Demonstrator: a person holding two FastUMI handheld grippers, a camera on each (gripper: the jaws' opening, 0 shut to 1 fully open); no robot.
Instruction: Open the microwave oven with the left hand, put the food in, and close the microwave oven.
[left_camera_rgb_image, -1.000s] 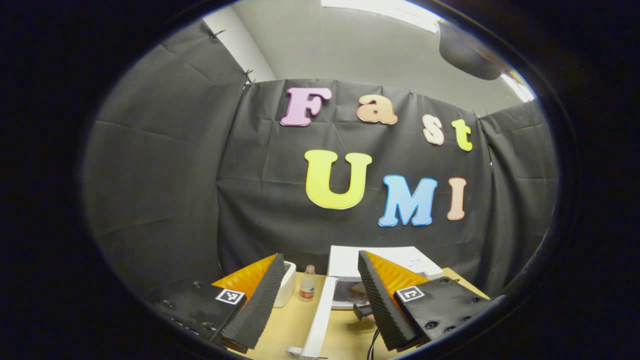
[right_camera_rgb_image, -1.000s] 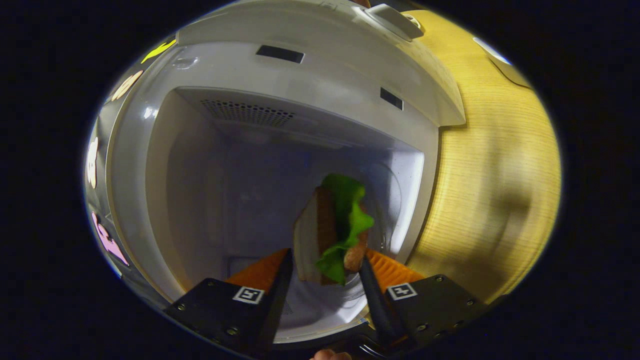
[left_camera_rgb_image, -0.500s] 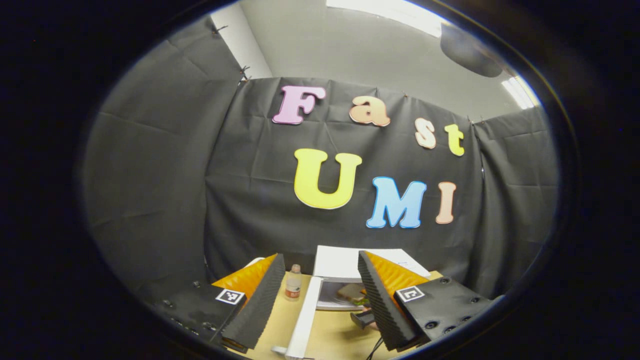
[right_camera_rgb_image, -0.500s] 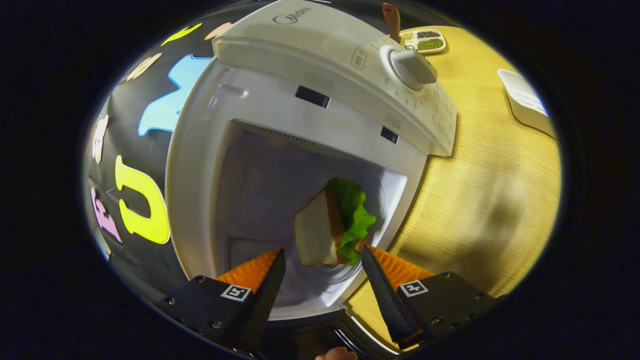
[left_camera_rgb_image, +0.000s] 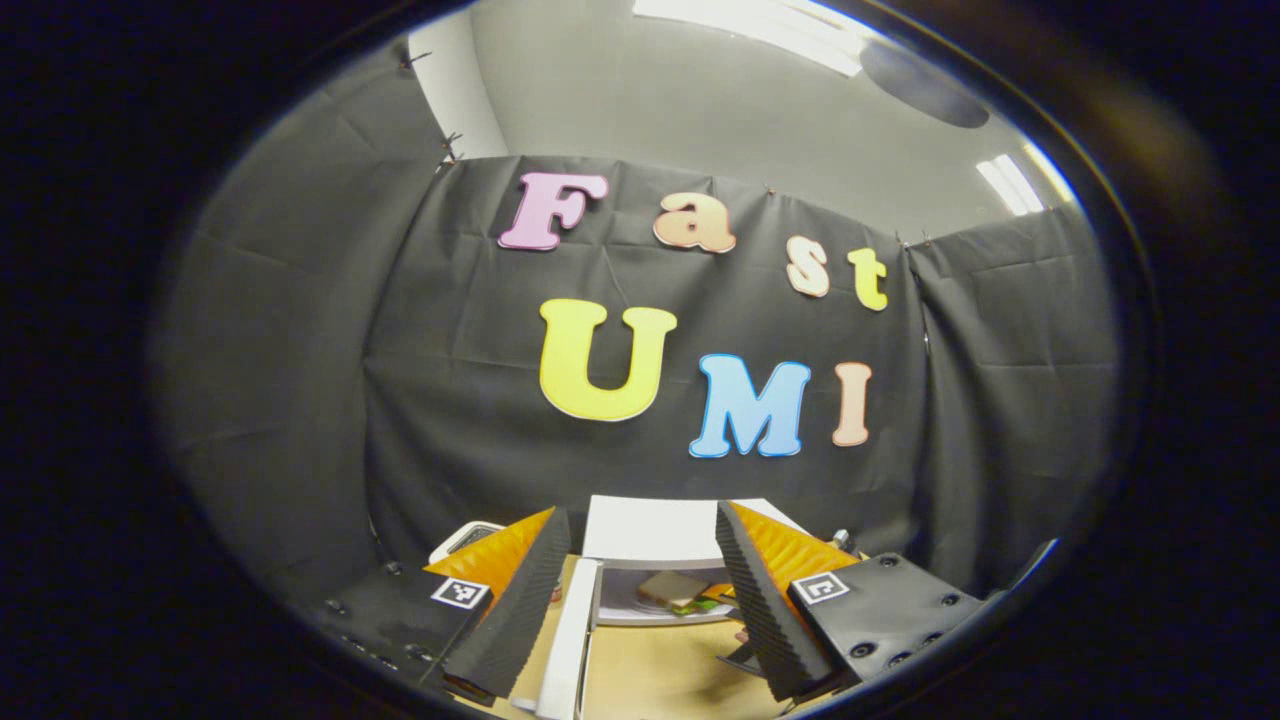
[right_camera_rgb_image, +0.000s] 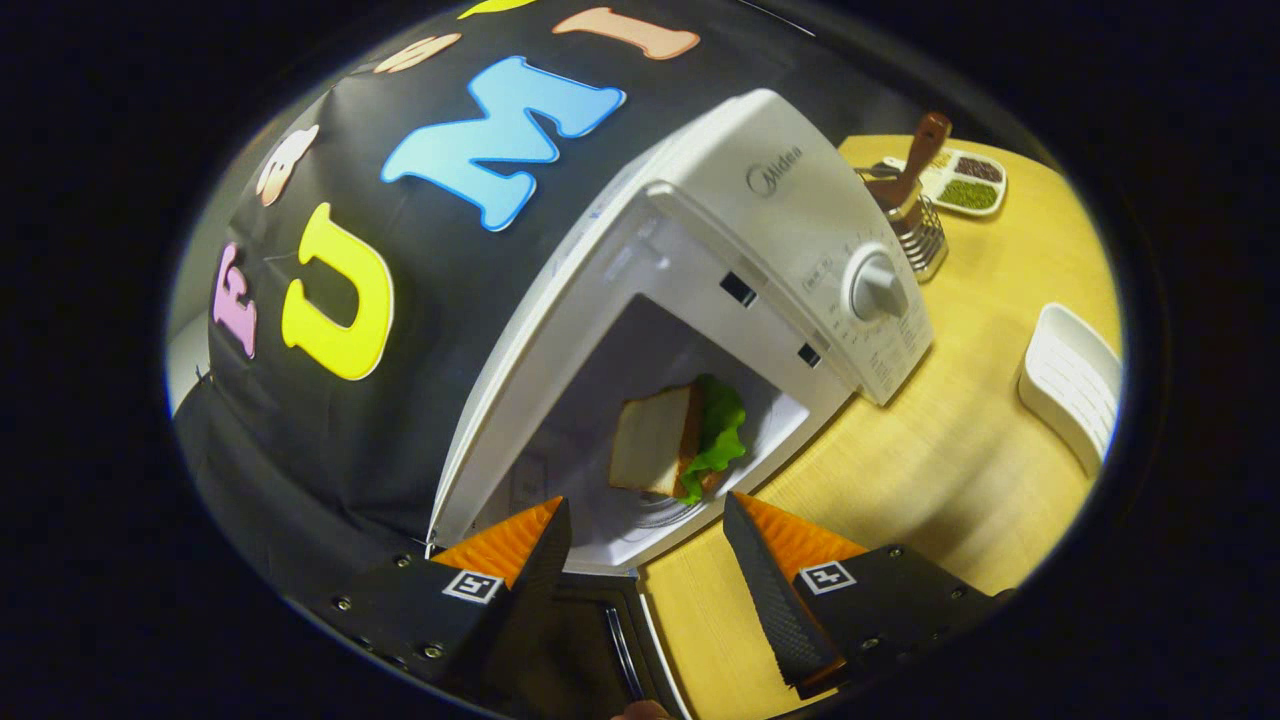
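Both tongs (left_camera_rgb_image: 632, 600) (right_camera_rgb_image: 640, 590) have ribbed wedge fingers on screwed black mounts bearing square markers.

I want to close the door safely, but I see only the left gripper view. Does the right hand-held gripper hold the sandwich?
Observer: No. The right hand-held gripper is open, with nothing between its fingers.
Operator: Where is the sandwich, then?
Observer: The sandwich lies inside the microwave oven, with its lettuce toward the dial side.
Operator: Is anything on the table beyond that side?
Observer: Yes, a white ribbed tray lies there, apart from the oven.
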